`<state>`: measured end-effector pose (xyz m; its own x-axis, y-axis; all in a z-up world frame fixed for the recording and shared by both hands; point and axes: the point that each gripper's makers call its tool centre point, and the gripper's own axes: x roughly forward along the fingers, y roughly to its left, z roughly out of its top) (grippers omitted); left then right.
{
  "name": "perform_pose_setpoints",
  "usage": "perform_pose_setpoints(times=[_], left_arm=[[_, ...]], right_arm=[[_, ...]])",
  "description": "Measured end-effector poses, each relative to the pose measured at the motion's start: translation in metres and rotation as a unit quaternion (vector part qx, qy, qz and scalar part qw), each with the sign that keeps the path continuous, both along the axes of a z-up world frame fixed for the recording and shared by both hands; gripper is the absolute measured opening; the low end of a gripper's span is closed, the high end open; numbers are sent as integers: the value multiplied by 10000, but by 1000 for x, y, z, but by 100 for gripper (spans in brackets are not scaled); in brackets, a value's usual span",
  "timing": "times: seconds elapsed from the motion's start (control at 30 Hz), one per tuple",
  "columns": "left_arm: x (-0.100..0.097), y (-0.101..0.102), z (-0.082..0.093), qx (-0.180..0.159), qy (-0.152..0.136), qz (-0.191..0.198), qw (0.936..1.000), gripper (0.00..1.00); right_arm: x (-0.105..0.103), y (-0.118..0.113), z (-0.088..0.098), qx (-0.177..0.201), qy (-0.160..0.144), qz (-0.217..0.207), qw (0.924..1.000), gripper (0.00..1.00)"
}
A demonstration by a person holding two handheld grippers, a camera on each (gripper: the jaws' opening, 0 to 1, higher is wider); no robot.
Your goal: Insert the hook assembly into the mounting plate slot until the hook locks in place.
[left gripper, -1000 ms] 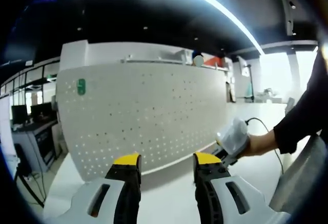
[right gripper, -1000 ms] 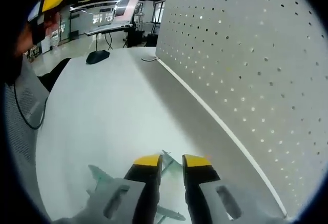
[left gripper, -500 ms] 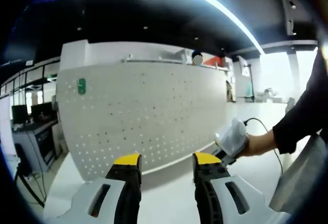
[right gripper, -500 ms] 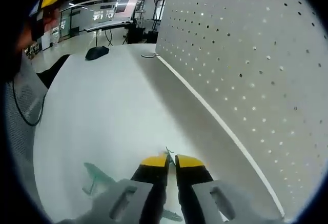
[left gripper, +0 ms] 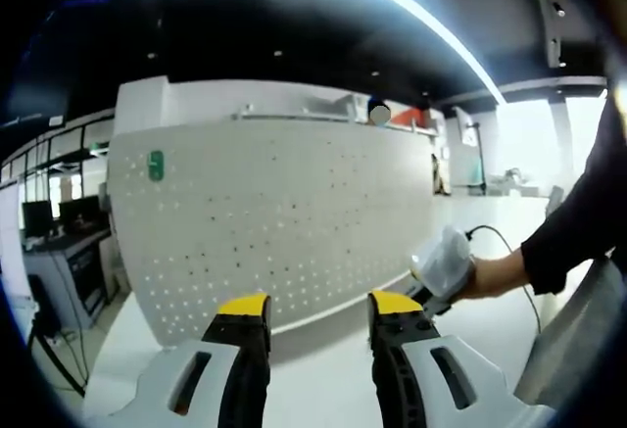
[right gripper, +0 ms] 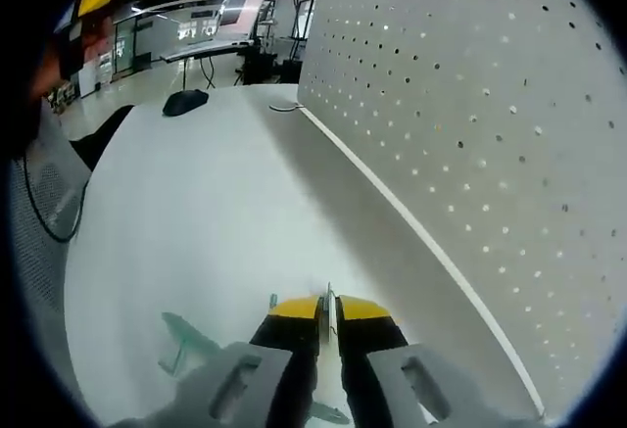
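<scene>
White table (left gripper: pixel 323 379) runs under upright pegboard (left gripper: pixel 274 232), dark ceiling behind. Left gripper view: left gripper (left gripper: pixel 318 312) held level, jaws apart, empty, facing board. Right gripper (left gripper: pixel 443 263) enters from right in person's hand.

Right gripper view: right gripper (right gripper: pixel 327 308) low over table, jaws pinched on thin hook (right gripper: pixel 328 296), just a sliver poking up past tips. Long axis seemingly along jaws, toward far table; uncertain. Green pieces (right gripper: pixel 186 338) on table beside. Risk: thin grip, hook may twist or slip when pressed into board.
</scene>
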<state>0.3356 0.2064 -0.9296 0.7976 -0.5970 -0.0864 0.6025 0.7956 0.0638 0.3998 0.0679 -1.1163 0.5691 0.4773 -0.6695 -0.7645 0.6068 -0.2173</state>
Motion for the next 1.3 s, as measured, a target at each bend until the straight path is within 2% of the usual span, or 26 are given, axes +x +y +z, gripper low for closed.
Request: perform_pose_setpoints(times=[0.77, 1.1, 1.3], left_arm=[[0, 2, 2, -43, -10, 8, 10000, 40], [0, 0, 2, -49, -7, -23, 10000, 40], [-1, -2, 1, -21, -4, -66, 10000, 39]], right_arm=[[2, 2, -5, -238, 45, 119, 9996, 0], [2, 0, 3, -110, 15, 15, 9999, 0], [0, 0, 15, 50, -56, -67, 9999, 0]])
